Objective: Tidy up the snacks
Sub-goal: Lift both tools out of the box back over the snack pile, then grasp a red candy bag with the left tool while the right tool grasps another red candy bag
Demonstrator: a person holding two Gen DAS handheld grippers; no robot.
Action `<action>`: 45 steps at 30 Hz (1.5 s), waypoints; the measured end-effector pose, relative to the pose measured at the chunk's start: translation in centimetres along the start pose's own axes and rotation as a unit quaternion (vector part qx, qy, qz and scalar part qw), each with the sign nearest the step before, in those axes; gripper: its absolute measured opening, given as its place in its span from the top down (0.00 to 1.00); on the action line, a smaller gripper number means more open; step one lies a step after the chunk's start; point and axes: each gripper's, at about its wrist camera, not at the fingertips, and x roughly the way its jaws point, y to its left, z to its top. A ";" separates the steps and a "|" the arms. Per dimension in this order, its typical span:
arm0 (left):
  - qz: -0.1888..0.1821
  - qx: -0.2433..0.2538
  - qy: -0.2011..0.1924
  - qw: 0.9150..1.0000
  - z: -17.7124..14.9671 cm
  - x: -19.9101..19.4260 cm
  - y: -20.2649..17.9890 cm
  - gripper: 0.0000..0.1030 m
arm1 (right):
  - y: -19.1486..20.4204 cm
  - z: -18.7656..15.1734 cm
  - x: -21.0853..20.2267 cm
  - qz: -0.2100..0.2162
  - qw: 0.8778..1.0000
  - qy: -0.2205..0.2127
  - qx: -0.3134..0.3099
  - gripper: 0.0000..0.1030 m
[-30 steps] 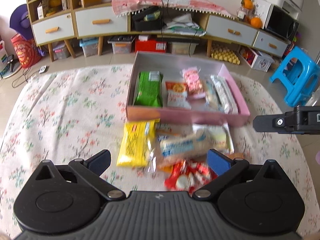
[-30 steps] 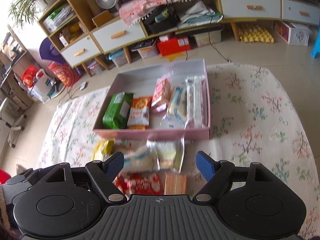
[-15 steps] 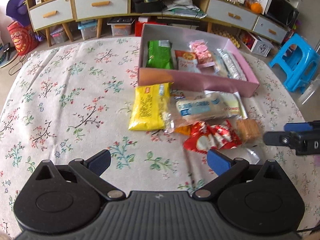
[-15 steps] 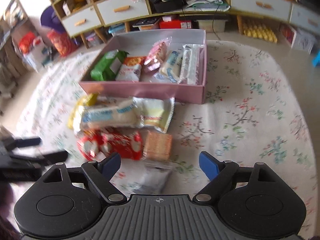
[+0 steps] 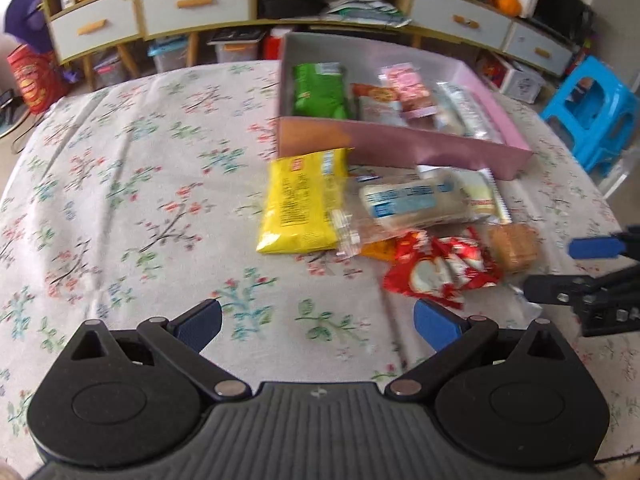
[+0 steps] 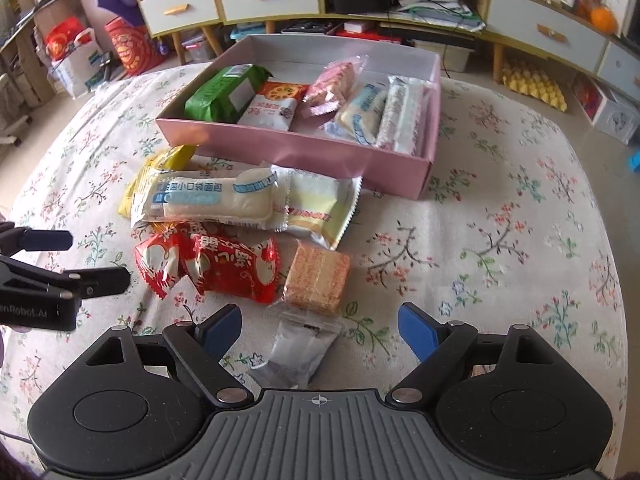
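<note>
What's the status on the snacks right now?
Left gripper open, empty. Right gripper open, empty, over the clear packet. Several snacks in the pink box, a pile outside it. Nothing in the way.

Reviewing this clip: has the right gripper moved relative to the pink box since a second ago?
Yes. The right gripper has pulled back from the pink box, which now sits farther up its view, and the clear packet now lies between its open fingers.
</note>
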 end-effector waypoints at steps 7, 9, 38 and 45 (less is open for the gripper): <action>-0.047 0.029 -0.024 0.998 0.6 0.5 -2.2 0.19 | -0.7 0.7 0.0 -0.002 1.000 -0.002 0.009 0.15; -0.051 0.038 -0.028 0.998 0.7 0.9 -2.8 0.26 | -1.0 0.6 0.1 -0.003 1.000 0.000 0.014 0.15; -0.024 0.029 -0.001 0.999 -1.5 0.0 1.4 0.64 | 5.8 0.4 1.4 0.085 0.985 -0.065 -0.136 0.24; -0.039 0.026 -0.010 0.999 -1.7 0.0 2.5 0.53 | 5.8 0.4 2.7 0.066 0.989 -0.051 -0.122 0.39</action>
